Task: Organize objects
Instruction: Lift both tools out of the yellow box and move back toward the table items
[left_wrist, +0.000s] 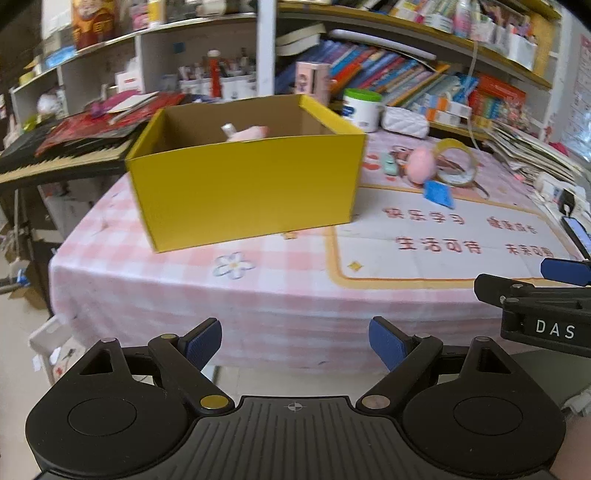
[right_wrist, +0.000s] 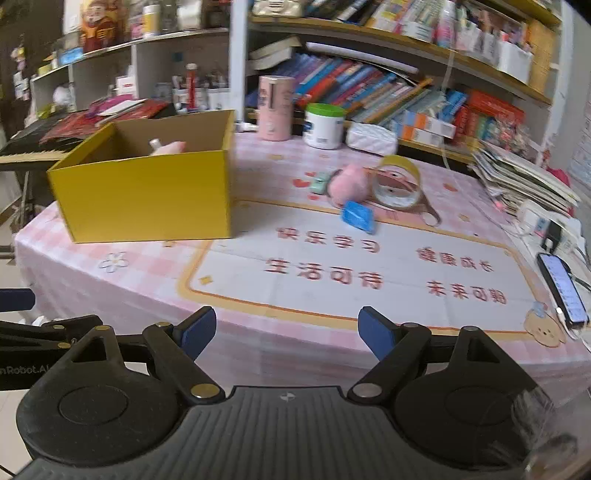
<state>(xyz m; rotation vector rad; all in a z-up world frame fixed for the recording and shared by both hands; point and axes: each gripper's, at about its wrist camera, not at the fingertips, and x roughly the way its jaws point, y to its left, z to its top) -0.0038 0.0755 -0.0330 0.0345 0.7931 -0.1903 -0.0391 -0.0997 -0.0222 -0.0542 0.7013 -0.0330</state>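
A yellow cardboard box (left_wrist: 243, 192) (right_wrist: 147, 195) stands open on the pink checked table; a pink item (left_wrist: 247, 133) (right_wrist: 168, 147) lies inside it. Right of the box lie a pink plush toy (left_wrist: 421, 162) (right_wrist: 349, 182), a roll of clear tape (left_wrist: 456, 166) (right_wrist: 397, 182), a blue packet (left_wrist: 439, 194) (right_wrist: 357, 216) and a small green toy car (left_wrist: 389, 164) (right_wrist: 319, 181). My left gripper (left_wrist: 295, 345) is open and empty, short of the table's front edge. My right gripper (right_wrist: 287, 332) is open and empty at the same edge.
A white jar (right_wrist: 324, 125), a pink cylinder (right_wrist: 275, 107) and a white pouch (right_wrist: 371, 138) stand at the back. A phone (right_wrist: 563, 291) and a paper stack (right_wrist: 524, 177) lie at the right. A keyboard (left_wrist: 62, 155) sits left of the table. Bookshelves fill the back.
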